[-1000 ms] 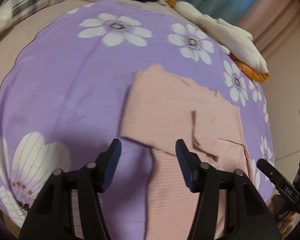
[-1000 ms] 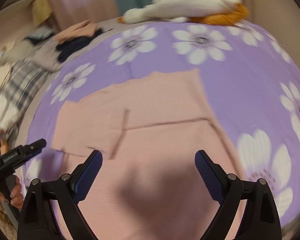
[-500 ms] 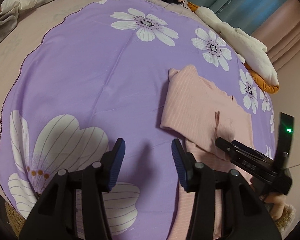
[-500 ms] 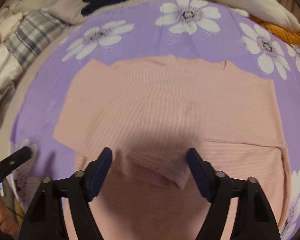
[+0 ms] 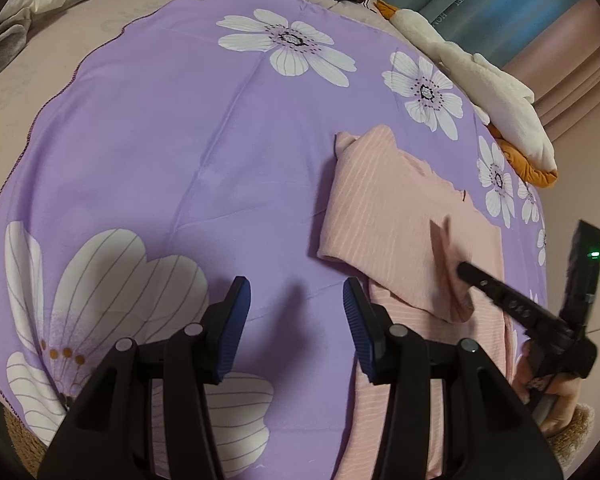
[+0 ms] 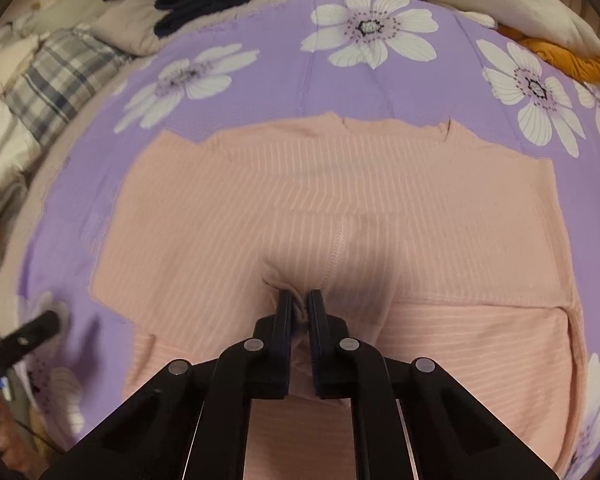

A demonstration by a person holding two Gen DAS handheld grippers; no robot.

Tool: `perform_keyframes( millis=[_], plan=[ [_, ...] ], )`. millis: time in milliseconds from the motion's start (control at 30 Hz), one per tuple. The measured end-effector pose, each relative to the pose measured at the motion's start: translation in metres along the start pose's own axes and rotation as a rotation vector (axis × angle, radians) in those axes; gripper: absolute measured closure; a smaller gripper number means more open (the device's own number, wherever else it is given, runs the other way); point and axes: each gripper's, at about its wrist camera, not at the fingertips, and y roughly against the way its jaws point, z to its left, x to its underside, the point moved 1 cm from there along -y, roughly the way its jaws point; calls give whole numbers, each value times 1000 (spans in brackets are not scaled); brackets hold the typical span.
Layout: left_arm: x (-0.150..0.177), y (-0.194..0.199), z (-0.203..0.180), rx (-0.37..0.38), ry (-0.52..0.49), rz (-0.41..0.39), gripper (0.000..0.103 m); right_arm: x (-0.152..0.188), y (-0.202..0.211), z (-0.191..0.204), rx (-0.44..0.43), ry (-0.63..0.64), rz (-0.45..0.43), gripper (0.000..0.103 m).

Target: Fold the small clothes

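Your right gripper [image 6: 299,307] has just been closing, and it now pinches a small bunch of the pink ribbed garment [image 6: 340,200] where a second ago the jaws stood wide above the cloth.

From your left wrist camera, the garment [image 5: 384,216] lies on the right part of the purple flowered blanket [image 5: 180,140], pale pink with fine white ribbing, one flap folded over the body so that a straight folded edge faces the bare blanket. Its long axis runs from the near edge of the bed away towards the white plush toy [image 5: 496,96]. Your left gripper [image 5: 296,316] hangs over bare blanket just beside the garment's left edge, blue pads [image 5: 236,320] partly apart, with nothing between them. At the right, your right gripper [image 5: 466,270] shows as a black finger whose tip meets the lifted corner of the folded flap.

From your right wrist camera, the garment fills the middle of the view, spread wide from left to right, its collar edge on the far side. A seam runs down the middle to the jaws, which are clamped nearly together on a puckered ridge of fabric. Your left gripper [image 6: 28,334] shows at the lower left edge.
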Motion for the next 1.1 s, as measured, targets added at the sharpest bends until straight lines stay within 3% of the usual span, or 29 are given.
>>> perform_keyframes(
  millis=[400,600,667,933,1100],
  plan=[
    [-15,-3,-19,12,-28,-12,56,-54,73,-28,-89,-33,-191,94],
    [-34,-7,-38,17,-67,-39,56,-80,108,-55,-59,-57,-273,94],
    [-42,-12,-48,28,-84,-38,63,-84,113,-65,-56,-72,-289,94],
    [-64,-47,-82,54,-150,2,78,-80,99,-110,-86,-169,-266,94],
    [-69,-80,-94,8,-185,51,83,-69,82,-132,-93,-224,-227,94]
  ],
)
